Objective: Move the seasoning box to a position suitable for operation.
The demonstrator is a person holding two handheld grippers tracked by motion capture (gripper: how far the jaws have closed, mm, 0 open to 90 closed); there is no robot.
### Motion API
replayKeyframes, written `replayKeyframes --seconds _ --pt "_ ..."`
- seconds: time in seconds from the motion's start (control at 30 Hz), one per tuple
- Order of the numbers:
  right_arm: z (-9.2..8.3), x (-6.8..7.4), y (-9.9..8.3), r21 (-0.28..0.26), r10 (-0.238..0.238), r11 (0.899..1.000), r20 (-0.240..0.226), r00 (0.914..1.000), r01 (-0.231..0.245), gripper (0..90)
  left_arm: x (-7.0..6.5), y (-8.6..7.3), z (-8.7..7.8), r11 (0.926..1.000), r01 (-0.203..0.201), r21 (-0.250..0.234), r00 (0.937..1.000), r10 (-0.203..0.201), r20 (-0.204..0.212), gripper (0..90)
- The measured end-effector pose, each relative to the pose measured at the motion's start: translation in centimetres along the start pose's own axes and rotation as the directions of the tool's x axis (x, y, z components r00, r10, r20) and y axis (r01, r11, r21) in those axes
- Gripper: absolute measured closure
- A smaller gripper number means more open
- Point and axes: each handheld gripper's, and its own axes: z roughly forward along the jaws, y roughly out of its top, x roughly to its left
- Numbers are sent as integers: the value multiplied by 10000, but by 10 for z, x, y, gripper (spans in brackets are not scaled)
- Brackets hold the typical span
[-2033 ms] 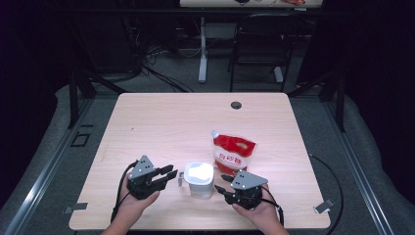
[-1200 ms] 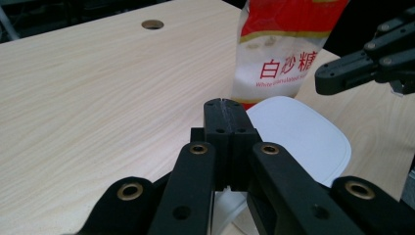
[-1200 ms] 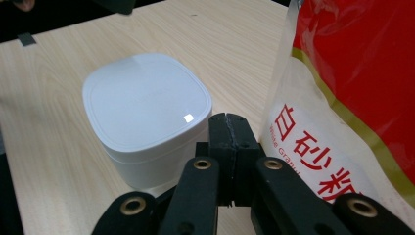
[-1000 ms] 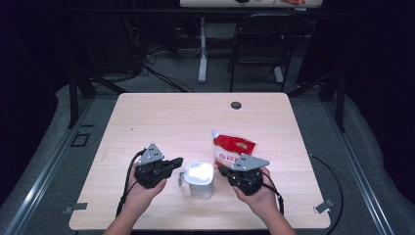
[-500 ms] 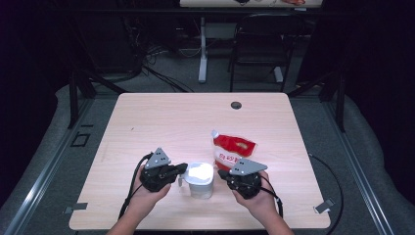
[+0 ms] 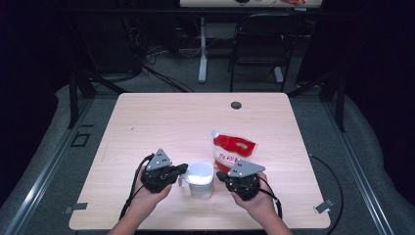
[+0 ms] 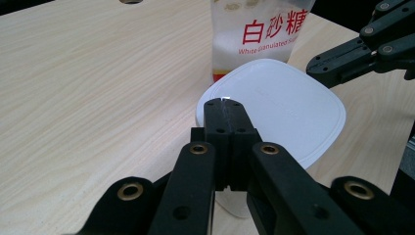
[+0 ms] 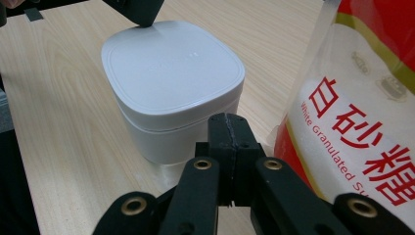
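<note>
Both tools, left [image 6: 182, 171] and right [image 6: 221, 175], pressed together, flank the white container [image 6: 200, 179].

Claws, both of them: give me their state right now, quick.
Left claw: closed, empty, tip at the lid edge of the white container.
Right claw: closed, empty, just short of the container.

Bright table, dark surroundings

The pale wooden table [image 6: 161, 122] is evenly lit from above in the high view, while the floor and furniture toward 12 o'clock are left dim. Soft glare is seen on the white square lidded plastic container [image 8: 171, 73]. Short shadows are cast beneath it. In both gripper views the black jaws at 6 o'clock are slightly blurred.
</note>
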Motion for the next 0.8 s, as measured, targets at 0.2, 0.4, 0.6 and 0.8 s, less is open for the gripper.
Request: replayKeyframes --seconds 0.2,0.4,0.6,0.8 --pt "2 1 -1 65 -55 10000 -72 10000 55 900 0 0 0 10000 -19 -9 10000 19 0 900" --pt "6 4 -2 227 -136 9996 -210 9997 140 900 0 -1 0 10000 -12 -66 10000 12 -28 900" --pt "7 5 -2 183 -169 9997 -230 9996 173 900 0 -1 0 10000 -3 -85 10000 3 -23 900" --pt "7 6 -2 134 -213 9997 -273 9994 217 900 0 -2 0 9999 2 -102 10000 -2 -31 900"
